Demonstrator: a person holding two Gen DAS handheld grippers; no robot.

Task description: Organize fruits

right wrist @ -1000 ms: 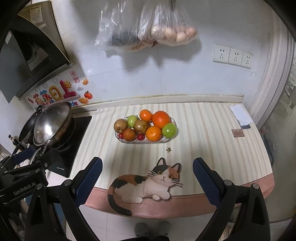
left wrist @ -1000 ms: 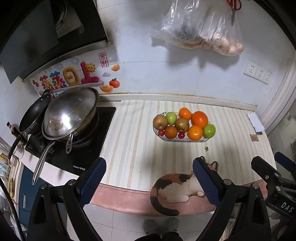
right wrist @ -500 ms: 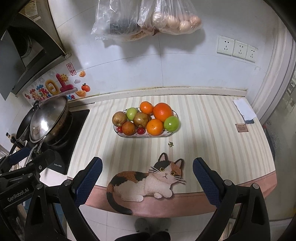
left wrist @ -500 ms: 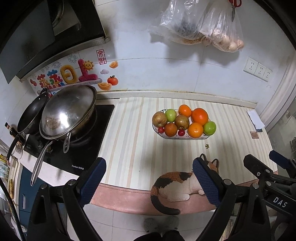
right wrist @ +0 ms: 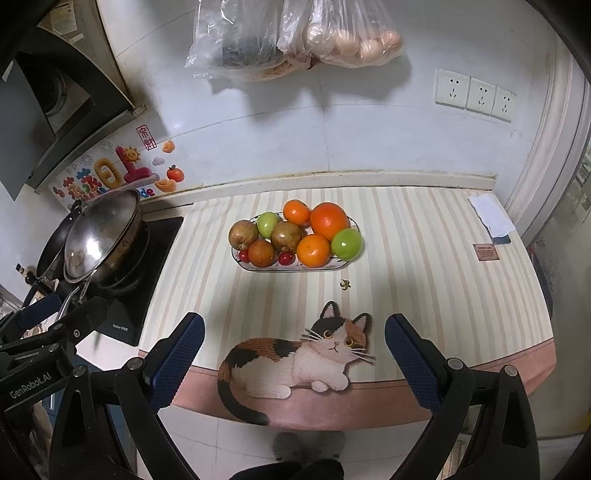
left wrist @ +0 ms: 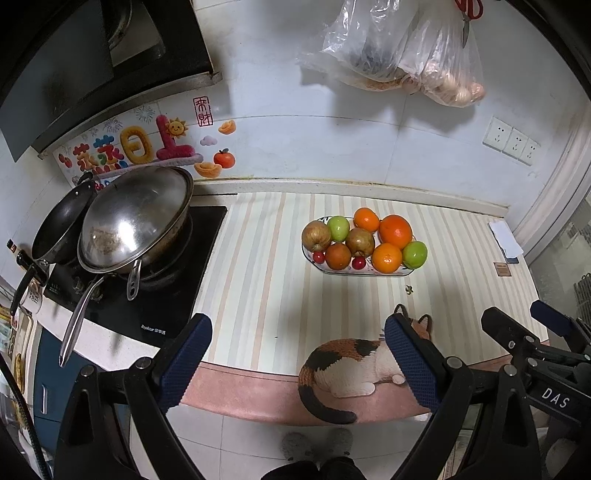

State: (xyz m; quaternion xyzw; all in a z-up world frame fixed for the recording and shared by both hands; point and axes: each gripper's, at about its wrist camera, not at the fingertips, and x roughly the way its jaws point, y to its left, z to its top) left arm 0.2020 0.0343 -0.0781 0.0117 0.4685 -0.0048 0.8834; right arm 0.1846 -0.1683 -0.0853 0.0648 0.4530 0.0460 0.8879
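An oval glass plate [left wrist: 369, 273] [right wrist: 291, 268] stands mid-counter on the striped mat, piled with fruit: a large orange [left wrist: 395, 231] [right wrist: 329, 220], smaller oranges [left wrist: 386, 257], green apples [left wrist: 414, 254] [right wrist: 346, 244], brownish apples [left wrist: 316, 236] and red cherries [left wrist: 358, 262]. My left gripper [left wrist: 297, 354] is open and empty, over the counter's front edge, well short of the plate. My right gripper [right wrist: 294, 350] is open and empty, above the cat picture [right wrist: 295, 362], also short of the plate.
A steel wok [left wrist: 135, 221] and a black pan [left wrist: 59, 232] sit on the hob at left. Plastic bags [right wrist: 295, 33] hang on the wall above. A small scrap [right wrist: 345, 284] lies before the plate. A white cloth [right wrist: 491, 216] lies at far right.
Both grippers have risen and tilted slightly; the plate and counter sit a little lower and closer in both views. Nothing was grasped.
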